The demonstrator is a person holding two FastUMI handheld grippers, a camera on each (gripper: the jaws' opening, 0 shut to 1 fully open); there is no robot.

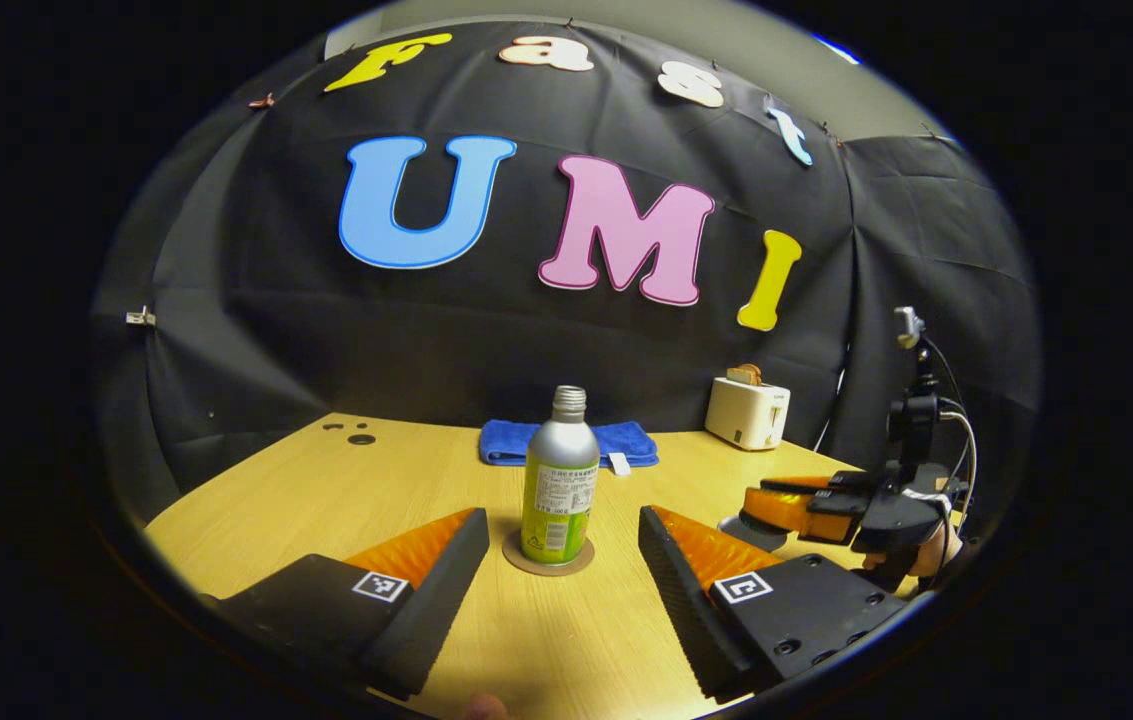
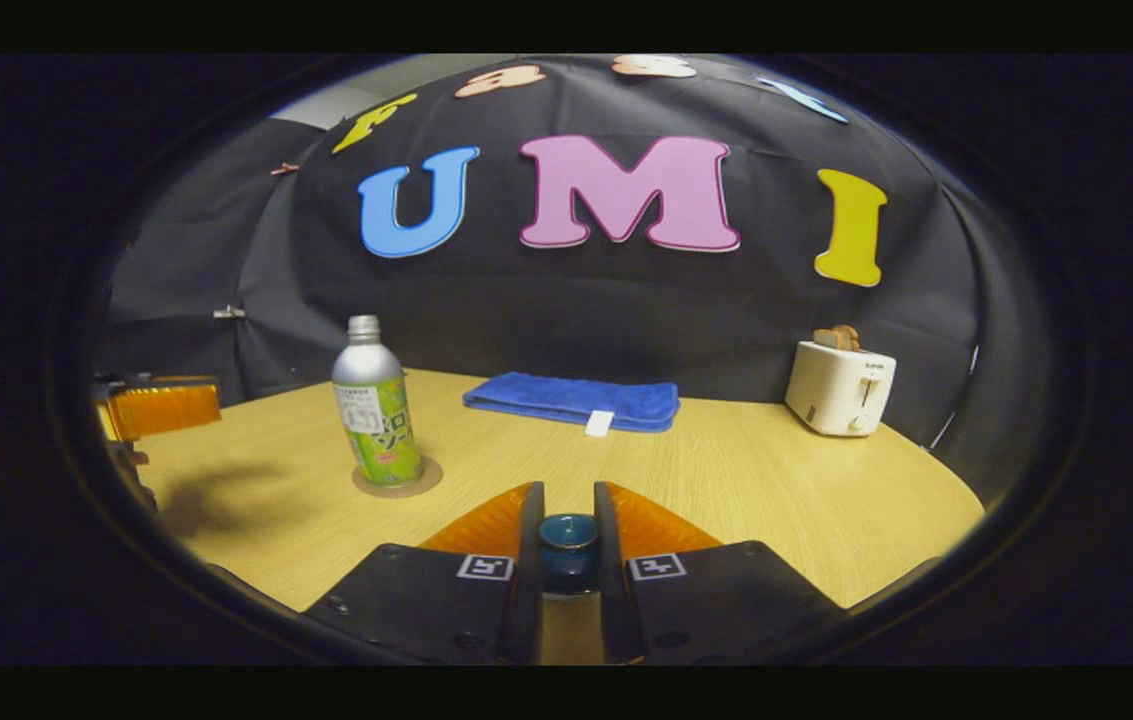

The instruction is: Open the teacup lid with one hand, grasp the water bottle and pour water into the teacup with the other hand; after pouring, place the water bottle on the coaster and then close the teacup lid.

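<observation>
Both right tool (image 2: 566,560) fingers clamp the teacup lid (image 2: 567,538).

tongs (image 2: 567,545) clamp lid knob (image 2: 567,535) (bottle (image 2: 375,417) on coaster (image 2: 397,478))

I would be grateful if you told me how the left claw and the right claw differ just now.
The left claw is spread wide, with nothing between its fingers; the right claw is closed on the teacup lid's knob. The left claw faces the water bottle on its coaster, apart from it; the right claw touches its object. Both sit low over the wooden table.
</observation>
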